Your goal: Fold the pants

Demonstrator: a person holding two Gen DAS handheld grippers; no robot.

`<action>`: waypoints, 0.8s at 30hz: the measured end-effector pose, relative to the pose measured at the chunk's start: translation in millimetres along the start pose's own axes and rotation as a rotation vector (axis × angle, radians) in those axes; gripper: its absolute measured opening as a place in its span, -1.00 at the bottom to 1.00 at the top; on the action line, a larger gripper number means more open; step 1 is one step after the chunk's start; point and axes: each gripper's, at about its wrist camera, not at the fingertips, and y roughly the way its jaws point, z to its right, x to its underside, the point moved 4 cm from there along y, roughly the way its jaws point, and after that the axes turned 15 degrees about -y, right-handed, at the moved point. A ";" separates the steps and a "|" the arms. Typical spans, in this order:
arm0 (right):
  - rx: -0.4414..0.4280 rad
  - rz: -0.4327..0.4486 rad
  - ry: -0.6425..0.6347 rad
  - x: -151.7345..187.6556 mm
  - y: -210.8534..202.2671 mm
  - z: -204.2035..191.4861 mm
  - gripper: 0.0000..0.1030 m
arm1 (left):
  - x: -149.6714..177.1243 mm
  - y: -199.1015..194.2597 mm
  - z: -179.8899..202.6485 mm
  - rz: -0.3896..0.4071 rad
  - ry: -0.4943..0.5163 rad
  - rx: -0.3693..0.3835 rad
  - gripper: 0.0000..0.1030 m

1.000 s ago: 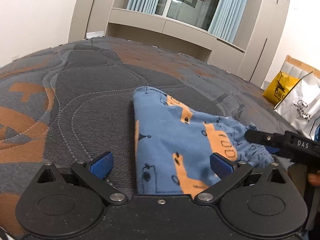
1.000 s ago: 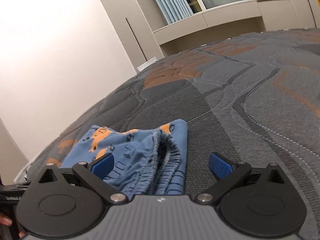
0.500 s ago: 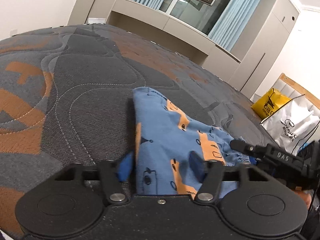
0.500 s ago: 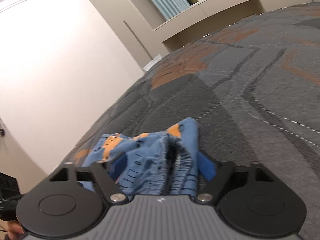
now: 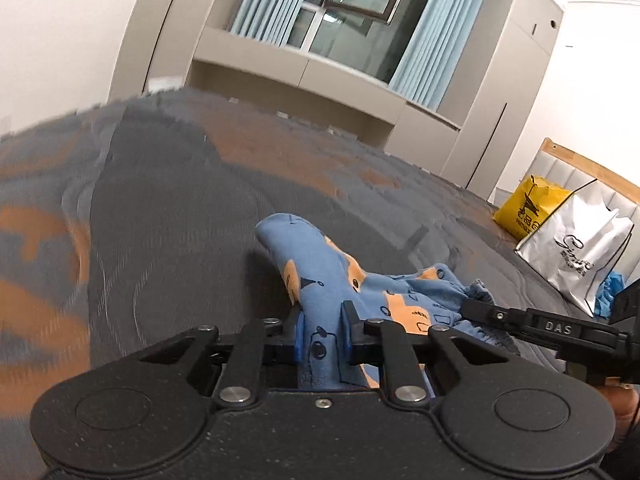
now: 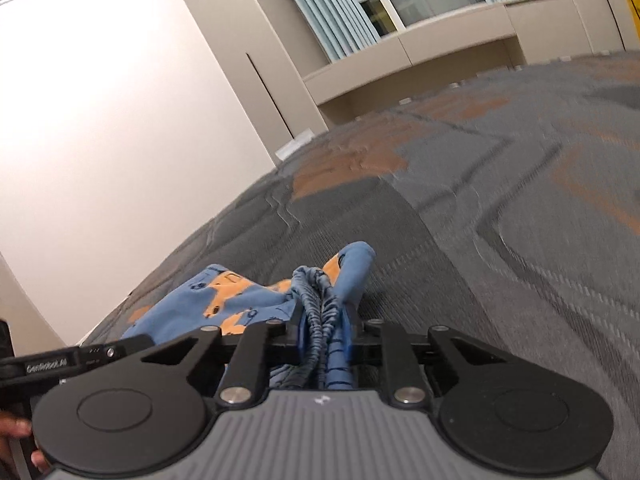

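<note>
Patterned bedspread (image 5: 168,208) under blue pants (image 5: 320,264), long axis away from left gripper (image 5: 323,330).

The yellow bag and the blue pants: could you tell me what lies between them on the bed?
In the left wrist view, bare mattress separates the pants from the yellow bag.

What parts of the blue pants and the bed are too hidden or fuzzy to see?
- Pants: near end hidden under the left gripper body, left wrist view.
- Waistband: lower part hidden behind the right gripper, right wrist view.
- Bedspread pattern: motion-blurred, both views.
- Person's hand: cut off by the frame edge, right wrist view.
</note>
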 end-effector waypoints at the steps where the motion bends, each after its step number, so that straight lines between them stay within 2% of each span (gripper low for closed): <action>1: 0.002 0.010 -0.018 -6.1 2.9 -2.8 -0.64 | -6.8 1.9 0.9 0.013 0.012 -0.001 -0.63; 6: 0.000 0.047 -0.087 -43.1 30.2 -8.6 -0.64 | -51.9 22.7 -2.3 0.077 0.071 -0.030 -0.63; 14: -0.024 0.067 -0.146 -96.9 105.8 -9.5 -0.64 | -106.5 66.1 -25.7 0.093 0.039 -0.086 -0.63; 20: -0.033 0.028 -0.147 -99.6 148.2 -5.2 -0.64 | -112.9 89.2 -47.1 0.064 0.000 -0.102 -0.63; 24: -0.033 0.006 -0.141 -91.5 157.5 -0.8 -0.64 | -108.4 101.1 -56.4 0.039 -0.018 -0.103 -0.63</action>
